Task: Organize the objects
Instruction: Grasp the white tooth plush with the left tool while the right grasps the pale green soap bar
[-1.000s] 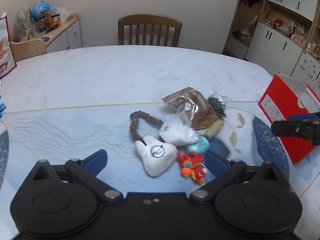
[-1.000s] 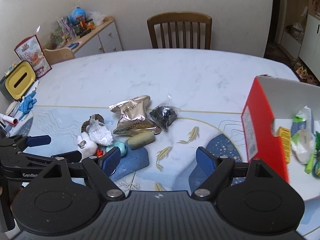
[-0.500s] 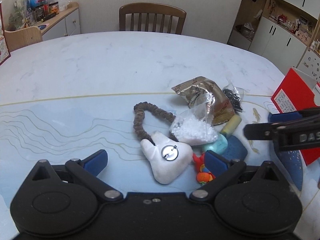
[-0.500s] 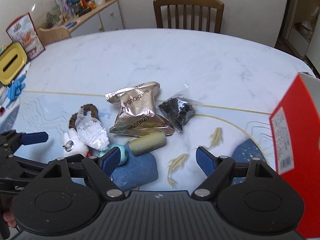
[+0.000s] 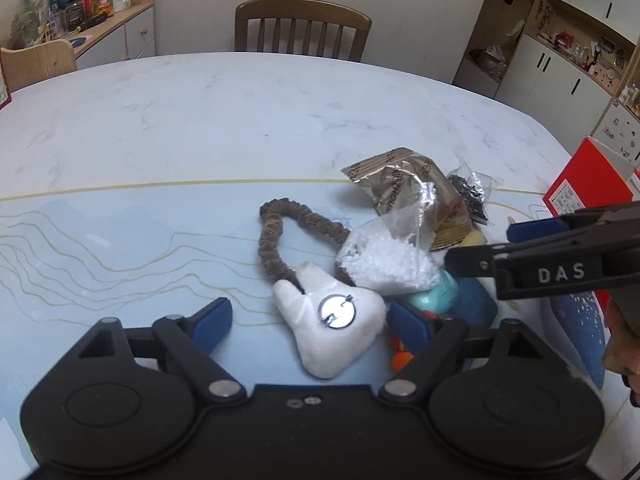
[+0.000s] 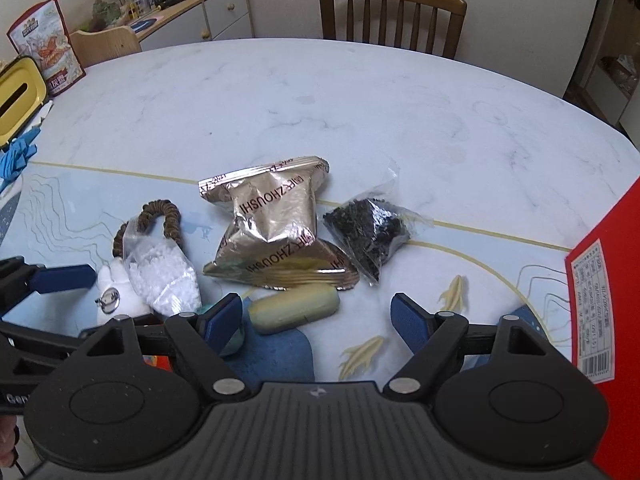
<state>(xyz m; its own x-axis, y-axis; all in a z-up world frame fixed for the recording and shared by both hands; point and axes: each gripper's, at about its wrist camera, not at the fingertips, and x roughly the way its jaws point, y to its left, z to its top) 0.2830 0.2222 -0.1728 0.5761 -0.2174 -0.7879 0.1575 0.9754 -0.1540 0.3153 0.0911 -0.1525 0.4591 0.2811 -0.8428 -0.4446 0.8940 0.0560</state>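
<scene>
The white plush toy (image 5: pixel 334 322) lies on the worktop (image 5: pixel 200 120) between the left gripper (image 5: pixel 308 316)'s wide-apart jaws, touching the right one, while the olive case (image 6: pixel 294 309) sits just ahead of the right gripper (image 6: pixel 318 314)'s equally spread, empty jaws. Closing on the toy could drag the brown scrunchie (image 5: pixel 280 236) and white-bead bag (image 5: pixel 386 258) lying against it. Left of the jaws lies open; the red box (image 6: pixel 608 288) crowds the right.

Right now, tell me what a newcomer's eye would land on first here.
The crinkled gold foil packet in the middle of the heap on the table, with a clear bag of dark bits touching its right side. Left of it lies a white plush by a brown scrunchie, and a red box at far right.
</scene>
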